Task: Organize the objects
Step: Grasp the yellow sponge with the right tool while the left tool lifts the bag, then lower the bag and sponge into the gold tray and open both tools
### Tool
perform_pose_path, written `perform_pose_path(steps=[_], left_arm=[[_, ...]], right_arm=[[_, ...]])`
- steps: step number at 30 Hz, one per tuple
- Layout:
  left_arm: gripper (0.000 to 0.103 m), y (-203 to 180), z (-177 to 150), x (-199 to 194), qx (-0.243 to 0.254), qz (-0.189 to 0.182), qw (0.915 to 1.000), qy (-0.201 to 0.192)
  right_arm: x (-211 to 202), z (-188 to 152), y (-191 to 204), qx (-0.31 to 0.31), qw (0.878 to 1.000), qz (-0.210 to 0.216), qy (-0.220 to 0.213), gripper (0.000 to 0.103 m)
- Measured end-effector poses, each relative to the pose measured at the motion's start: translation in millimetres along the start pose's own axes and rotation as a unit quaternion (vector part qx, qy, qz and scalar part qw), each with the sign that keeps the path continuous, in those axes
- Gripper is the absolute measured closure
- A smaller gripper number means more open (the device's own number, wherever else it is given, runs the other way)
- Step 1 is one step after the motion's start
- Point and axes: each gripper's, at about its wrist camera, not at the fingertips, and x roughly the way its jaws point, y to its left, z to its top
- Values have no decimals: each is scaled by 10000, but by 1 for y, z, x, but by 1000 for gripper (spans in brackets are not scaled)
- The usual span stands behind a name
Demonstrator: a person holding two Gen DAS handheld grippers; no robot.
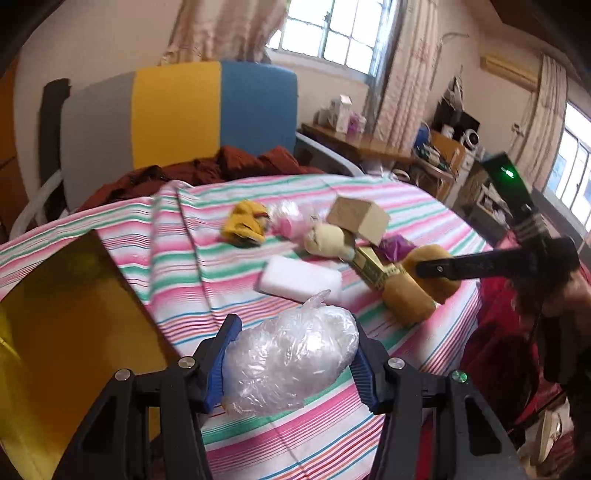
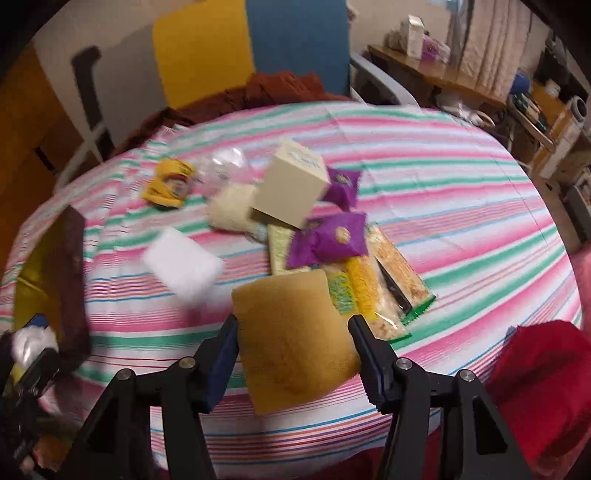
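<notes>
Both claws are loaded, so it's all about where the bin sits. Left gripper (image 1: 291, 354) is clamped on a crinkly clear plastic bundle (image 1: 291, 354), held just above the striped cloth (image 1: 177, 236); the yellow bin (image 1: 62, 332) lies right beside it on its left, so that arm looks closest. Right gripper (image 2: 293, 350) pinches a tan sponge (image 2: 291, 332), long side pointing away from the claw, with the snack pile (image 2: 332, 240) just beyond.

home bedroom, striped bedsheet (image 1: 221, 229), curtained window (image 1: 332, 33)
</notes>
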Motion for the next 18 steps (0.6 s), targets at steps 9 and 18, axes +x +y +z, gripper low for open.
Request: perform_pose_path(steps=[9, 18], left_arm=[[46, 67, -9, -49, -783, 815, 9931, -301], [40, 176, -37, -90, -1855, 2232, 9563, -356]], right_arm=[[-20, 5, 111, -886, 9882, 1222, -253, 44], [-5, 9, 257, -1663, 9535, 2515, -18, 38]])
